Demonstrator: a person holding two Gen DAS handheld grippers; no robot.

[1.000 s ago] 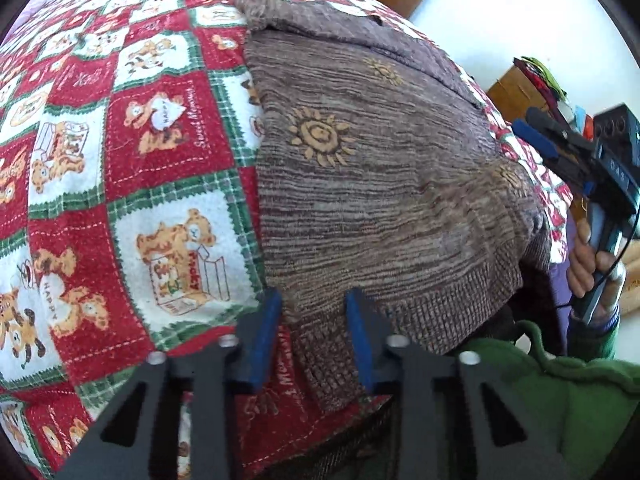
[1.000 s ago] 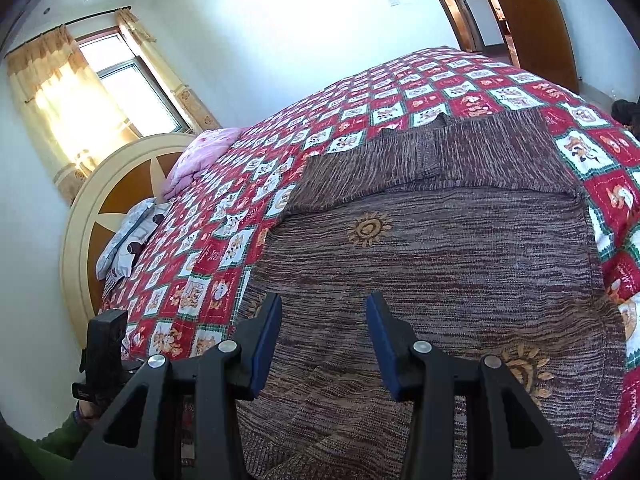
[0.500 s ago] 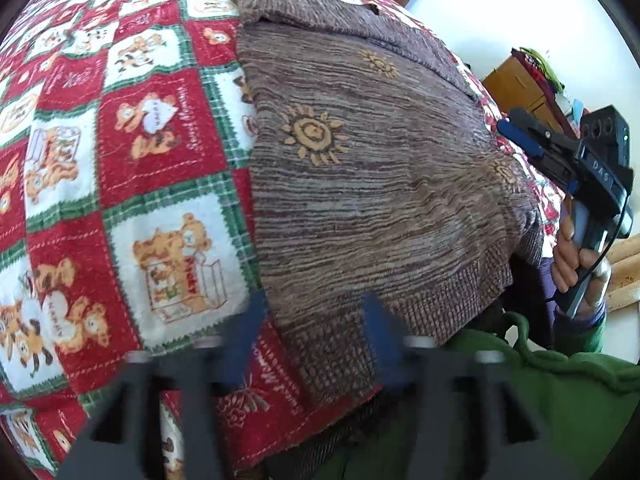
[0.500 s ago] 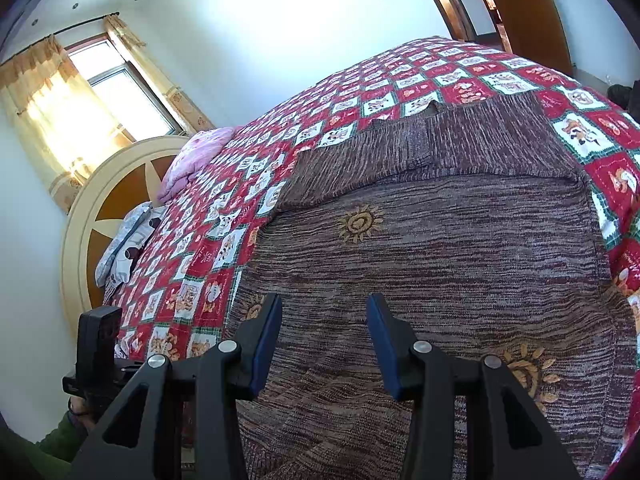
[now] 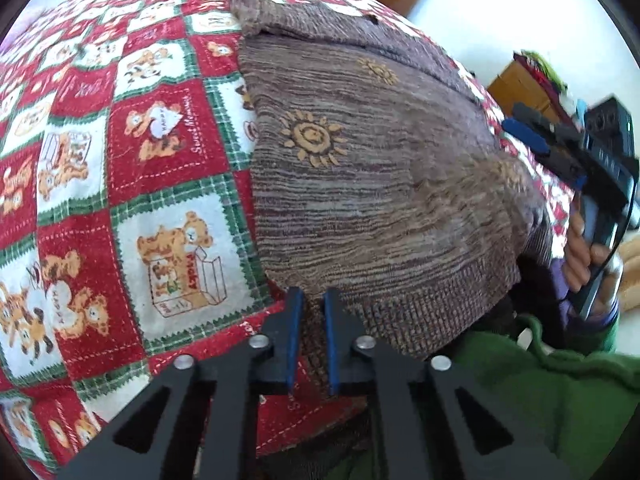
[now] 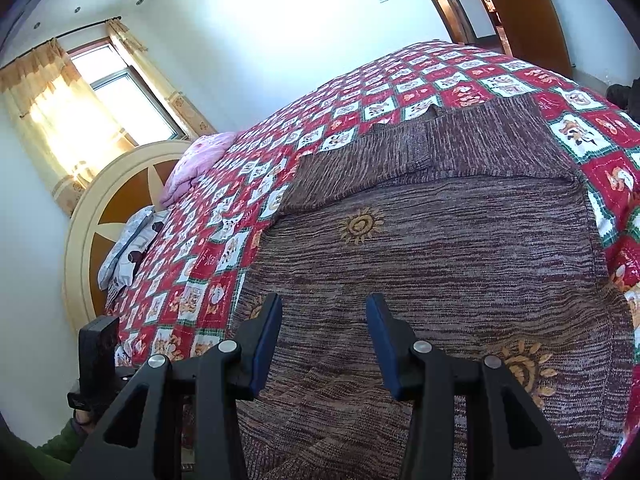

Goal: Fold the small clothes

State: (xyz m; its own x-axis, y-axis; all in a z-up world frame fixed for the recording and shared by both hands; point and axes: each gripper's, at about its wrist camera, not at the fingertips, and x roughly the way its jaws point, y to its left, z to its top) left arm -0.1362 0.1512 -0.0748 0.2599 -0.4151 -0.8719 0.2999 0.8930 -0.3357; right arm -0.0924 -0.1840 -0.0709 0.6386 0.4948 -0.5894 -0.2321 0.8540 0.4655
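Observation:
A brown knit sweater [image 5: 380, 184] with orange sun motifs lies flat on the bed, a sleeve folded across its far end. My left gripper [image 5: 313, 300] is at the near left corner of the ribbed hem, its jaws closing with the hem fabric pinched between the blue pads. In the right wrist view the sweater [image 6: 440, 248] fills the foreground. There my right gripper [image 6: 322, 340] hovers open just over the near hem, nothing between its fingers. The left wrist view shows the right gripper [image 5: 518, 122] held in a hand beyond the sweater's right edge.
A red, white and green teddy-bear quilt [image 5: 120, 168] covers the bed. A round headboard [image 6: 92, 216] and pillows [image 6: 132, 248] are at the left end, under a curtained window [image 6: 120, 92]. A wooden door [image 6: 520, 8] stands behind. A green sleeve [image 5: 540, 400] crosses the lower right.
The left gripper's jaws spread wide, then came together on the sweater's hem corner. The right gripper stayed open and hardly moved.

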